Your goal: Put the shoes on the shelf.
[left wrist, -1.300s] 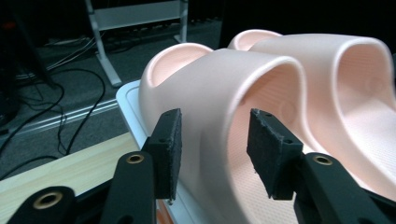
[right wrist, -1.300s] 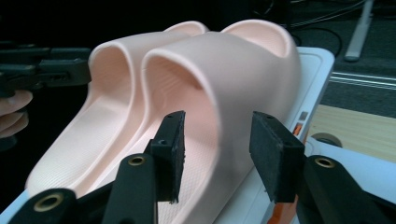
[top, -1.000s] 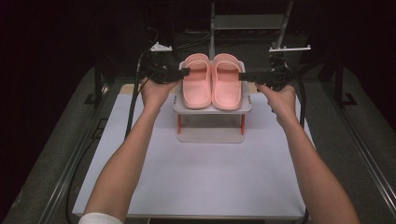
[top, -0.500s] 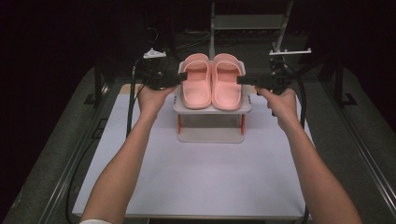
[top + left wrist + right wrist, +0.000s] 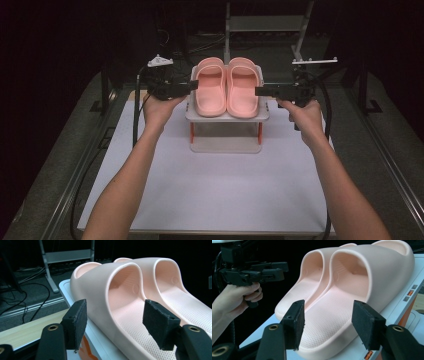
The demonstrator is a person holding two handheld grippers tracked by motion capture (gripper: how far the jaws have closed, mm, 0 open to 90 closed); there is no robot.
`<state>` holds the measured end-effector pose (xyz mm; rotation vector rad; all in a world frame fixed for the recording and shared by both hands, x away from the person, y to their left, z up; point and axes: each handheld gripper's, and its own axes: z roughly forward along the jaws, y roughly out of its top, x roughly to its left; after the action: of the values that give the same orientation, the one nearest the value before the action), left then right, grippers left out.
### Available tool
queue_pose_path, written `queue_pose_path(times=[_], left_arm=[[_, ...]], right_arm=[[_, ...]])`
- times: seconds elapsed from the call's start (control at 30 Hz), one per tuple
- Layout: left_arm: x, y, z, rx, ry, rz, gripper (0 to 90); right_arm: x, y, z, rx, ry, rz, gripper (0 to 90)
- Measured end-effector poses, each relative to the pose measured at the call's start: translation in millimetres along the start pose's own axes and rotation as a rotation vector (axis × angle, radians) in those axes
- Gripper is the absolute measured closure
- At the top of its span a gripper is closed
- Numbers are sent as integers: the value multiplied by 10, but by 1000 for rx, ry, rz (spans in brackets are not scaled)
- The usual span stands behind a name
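Observation:
A pair of pink slippers stands side by side on a small white stand [image 5: 226, 145] with orange legs, the left slipper [image 5: 210, 90] beside the right slipper [image 5: 242, 90]. My left gripper [image 5: 190, 86] is level at the left slipper's outer side. In the left gripper view my left gripper [image 5: 116, 317] has that slipper's wall [image 5: 100, 290] between its pads without touching. My right gripper [image 5: 258, 91] is at the right slipper's outer edge; in the right gripper view my right gripper [image 5: 329, 320] frames its sole [image 5: 374, 277], pads clear. Both pairs of jaws have just been opening.
The stand sits at the back middle of a white table mat [image 5: 225, 200]. A wooden strip [image 5: 135, 95] lies at the back left. A metal frame [image 5: 260, 25] and floor cables are behind the table. Metal rails [image 5: 80, 170] run along both sides.
Both pairs of jaws stand wider than before. My left hand has drawn slightly left and toward the near side, off the left slipper. The slippers have not moved.

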<state>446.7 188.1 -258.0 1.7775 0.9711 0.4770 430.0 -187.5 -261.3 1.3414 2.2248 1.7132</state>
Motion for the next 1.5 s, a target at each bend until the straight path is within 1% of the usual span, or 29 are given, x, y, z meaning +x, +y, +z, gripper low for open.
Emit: queue_pose_path(times=[0.13,0.3,0.37,0.57,0.67,0.77,0.83,0.9,0.93,1.0,1.07,1.17,1.5], left_arm=[[0,-24,-30,4,-3,-5,307],[-12,-49,-81,-6,-3,0,287],[-14,-64,-103,-8,-3,2,279],[-18,-128,-169,-14,-4,-2,248],[-16,-164,-200,-17,-2,-4,234],[-14,-195,-224,-10,-2,0,219],[-16,-215,-243,-15,-1,-3,211],[-18,-233,-265,-19,0,-3,206],[-20,-241,-275,-20,-1,-4,205],[-29,-257,-291,-25,-4,-2,202],[-42,-274,-305,-25,-7,3,197],[-64,-302,-325,-28,-10,6,190],[-104,-389,-385,-34,-22,10,176]], right_arm=[[18,-34,-38,-6,17,-5,420],[25,-89,-67,-3,30,-4,402],[32,-107,-81,6,35,-7,390],[112,-122,-138,12,49,-30,378],[157,-132,-151,26,54,-38,370],[190,-145,-154,38,57,-47,363],[205,-161,-153,45,53,-52,362],[202,-194,-150,33,58,-50,367],[192,-223,-147,31,66,-37,367],[177,-263,-135,46,64,-36,357],[179,-306,-139,31,73,-35,364],[161,-366,-140,37,75,-31,357],[109,-566,-215,27,83,-13,345]])
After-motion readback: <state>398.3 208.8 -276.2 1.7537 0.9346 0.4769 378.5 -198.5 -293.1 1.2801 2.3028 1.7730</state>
